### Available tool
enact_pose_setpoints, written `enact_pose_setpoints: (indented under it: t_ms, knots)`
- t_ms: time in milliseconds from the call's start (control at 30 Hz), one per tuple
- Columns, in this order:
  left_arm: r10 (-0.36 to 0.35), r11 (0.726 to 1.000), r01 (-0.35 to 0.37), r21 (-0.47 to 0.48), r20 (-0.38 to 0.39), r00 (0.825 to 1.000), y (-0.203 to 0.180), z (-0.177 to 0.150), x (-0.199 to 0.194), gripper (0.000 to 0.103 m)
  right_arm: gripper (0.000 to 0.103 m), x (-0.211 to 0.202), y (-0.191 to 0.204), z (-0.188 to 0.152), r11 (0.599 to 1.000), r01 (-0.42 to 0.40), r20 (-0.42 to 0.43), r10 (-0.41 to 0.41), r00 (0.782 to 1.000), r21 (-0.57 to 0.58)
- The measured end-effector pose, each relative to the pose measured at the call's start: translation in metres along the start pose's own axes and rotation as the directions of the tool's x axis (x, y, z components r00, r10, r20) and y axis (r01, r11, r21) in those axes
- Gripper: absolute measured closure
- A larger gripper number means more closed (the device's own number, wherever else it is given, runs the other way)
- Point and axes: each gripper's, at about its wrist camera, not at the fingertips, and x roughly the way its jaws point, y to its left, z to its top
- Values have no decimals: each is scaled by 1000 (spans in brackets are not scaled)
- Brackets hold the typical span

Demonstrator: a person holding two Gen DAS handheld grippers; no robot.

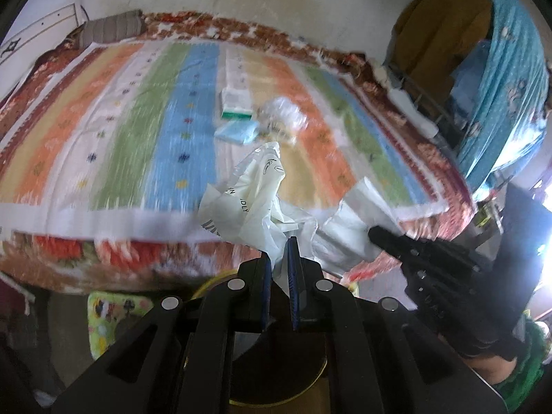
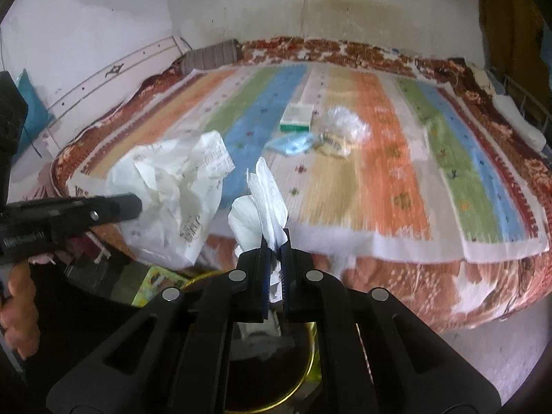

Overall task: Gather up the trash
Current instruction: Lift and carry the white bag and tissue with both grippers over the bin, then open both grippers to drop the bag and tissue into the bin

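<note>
White plastic bag (image 1: 248, 203) hangs pinched in the left claw (image 1: 280, 252); the right claw (image 2: 275, 241) is clamped on a white tissue (image 2: 265, 193). Both are above a dark bin (image 2: 276, 372) beside the striped bed (image 2: 379, 179).

thin plastic bag (image 1: 248, 203) (crinkled), woven cloth bedspread (image 1: 103, 138).
</note>
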Motion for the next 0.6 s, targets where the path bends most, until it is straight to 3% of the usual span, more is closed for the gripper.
enact_pose_setpoints:
  t_ms: [200, 600]
  knots:
    - [37, 999, -38, -13, -50, 998, -3, -27, 7, 96, 99, 14, 4, -24, 1000, -19, -89, 21, 996, 22]
    - [73, 997, -77, -16, -181, 981, -11, -72, 32, 96, 99, 32, 5, -64, 997, 31, -216, -15, 976, 73]
